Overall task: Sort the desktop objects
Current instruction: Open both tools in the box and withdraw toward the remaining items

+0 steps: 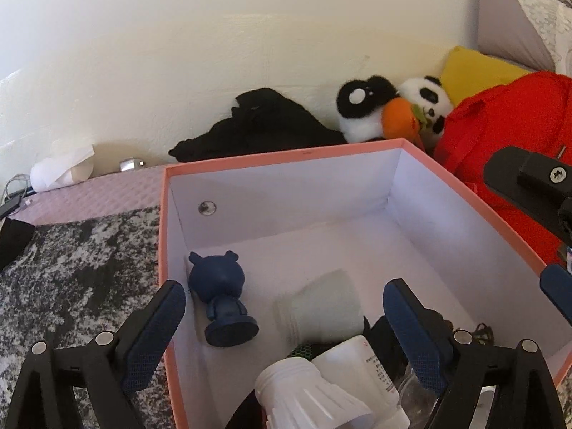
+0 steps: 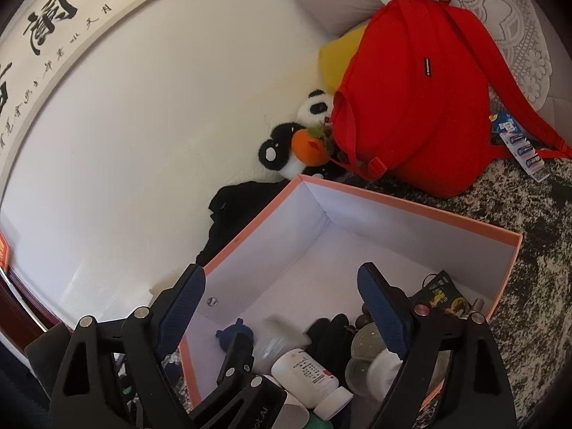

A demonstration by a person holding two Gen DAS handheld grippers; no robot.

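1. The left gripper [image 1: 284,316] stands wide, its blue textured pads clear of everything; nothing is held. Its left finger hangs outside the pink box [image 1: 286,155] wall, its right finger over the inside
2. The right gripper [image 2: 280,298] is likewise spread wide and empty, poised over the near end of the same box, its left finger beyond the rim
3. Just ahead of the left gripper and slightly left, a dark blue figurine [image 1: 221,298] lies tipped on the box floor: smooth moulded plastic, round head with small ears, flat disc base
4. Straight ahead between the left fingers lies a translucent white cup [image 1: 321,309] on its side; below it sit a ribbed white screw-neck container [image 1: 304,393] and a white labelled bottle [image 2: 307,375], hard and glossy
5. Under the right gripper's right finger are clear round lids [image 2: 364,354], a black glove-like item [image 2: 329,332] and a dark printed packet [image 2: 443,295], crinkly foil by the look
6. Judgement: this looks like a release step, with objects lying in the box and both jaws free. The next move calls for lifting clear of the cardboard walls and reaching for what remains outside
7. Farther off, well beyond the box: a battery blister pack [image 2: 522,150] on the mottled grey mat, a red fabric backpack [image 2: 411,100], plush pandas [image 1: 389,107] and black cloth [image 1: 257,125]
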